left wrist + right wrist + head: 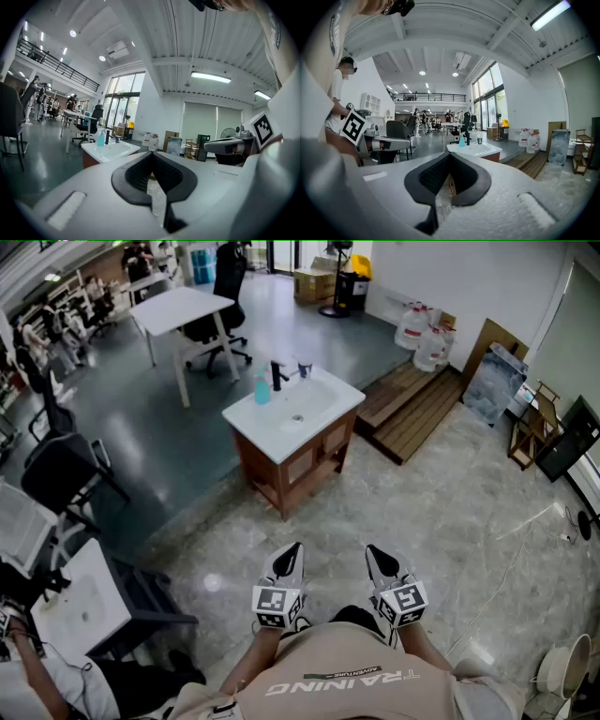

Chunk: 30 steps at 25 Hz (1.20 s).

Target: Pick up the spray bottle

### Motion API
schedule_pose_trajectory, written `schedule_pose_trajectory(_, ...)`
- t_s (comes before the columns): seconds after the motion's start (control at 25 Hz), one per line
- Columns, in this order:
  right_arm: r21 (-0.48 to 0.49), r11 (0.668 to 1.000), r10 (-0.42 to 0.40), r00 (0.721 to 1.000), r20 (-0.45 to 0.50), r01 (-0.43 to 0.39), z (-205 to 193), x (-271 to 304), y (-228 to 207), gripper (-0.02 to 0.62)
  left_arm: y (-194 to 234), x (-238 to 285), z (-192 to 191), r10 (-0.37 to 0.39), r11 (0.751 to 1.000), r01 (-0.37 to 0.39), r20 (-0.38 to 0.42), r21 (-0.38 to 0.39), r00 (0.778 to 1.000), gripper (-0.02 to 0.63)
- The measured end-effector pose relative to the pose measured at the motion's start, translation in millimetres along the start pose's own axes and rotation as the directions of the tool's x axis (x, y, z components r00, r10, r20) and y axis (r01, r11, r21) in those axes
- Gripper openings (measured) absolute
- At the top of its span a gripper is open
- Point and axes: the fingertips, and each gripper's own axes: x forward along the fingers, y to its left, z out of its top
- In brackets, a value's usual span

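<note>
One wooden desk (302,465) with white basin top, on marbled floor (450,512), well ahead of both grippers. Left gripper (292,551) and right gripper (372,554) side by side near person's chest, jaws pressed together, nothing held. Teal spray bottle (262,390) upright at basin top's far left corner, just beside black tap (277,375), well apart from grippers

Left tongs (292,551) and right tongs (372,553) held side by side close in front of the person, slightly apart, both pointing forward, almost level, jaws closed tip to tip, nothing gripped
</note>
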Motion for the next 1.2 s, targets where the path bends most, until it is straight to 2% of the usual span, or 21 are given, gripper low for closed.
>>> schedule_pose_trajectory(0.12,-0.033,0.999,0.005,1.0,-0.022,-0.006,-7,3,-5,0.002,-4,11,-6,-0.018,1.0,0.018,-0.009,0.018,1.0,0.018)
schedule_pose_trajectory(0.24,-0.003,1.0,0.016,0.999,-0.036,-0.016,-19,6,-5,0.002,-8,18,-19,-0.026,0.998,0.029,-0.05,0.056,0.998,0.018)
schedule_pose_trajectory(0.44,-0.002,0.999,-0.042,0.998,-0.043,0.042,-21,2,-28,0.002,-18,37,-35,-0.069,0.997,0.07,-0.105,0.011,0.992,0.018)
schedule_pose_trajectory(0.56,0.028,0.998,-0.049,0.997,-0.064,0.051,-25,8,-51,0.002,-22,57,-38,-0.08,0.997,0.08,-0.125,-0.005,0.989,0.018)
schedule_pose_trajectory(0.72,0.02,1.0,-0.02,0.998,-0.054,0.021,-16,30,-78,0.002,-25,94,-22,-0.102,0.994,0.104,-0.118,0.01,0.988,0.018)
schedule_pose_trajectory(0.84,-0.007,1.0,0.008,1.0,-0.029,-0.008,-2,56,-102,0.002,-16,128,0,-0.095,0.993,0.101,-0.102,0.053,0.99,0.018)
schedule_pose_trajectory(0.96,0.011,1.0,0.025,1.0,0.012,-0.025,16,78,-134,0.002,-4,163,16,-0.074,0.993,0.082,-0.092,0.088,0.993,0.018)
schedule_pose_trajectory(1.2,0.009,0.996,0.085,0.995,0.053,-0.085,35,126,-192,0.002,19,220,42,0.009,0.994,-0.002,-0.061,0.106,0.998,0.018)
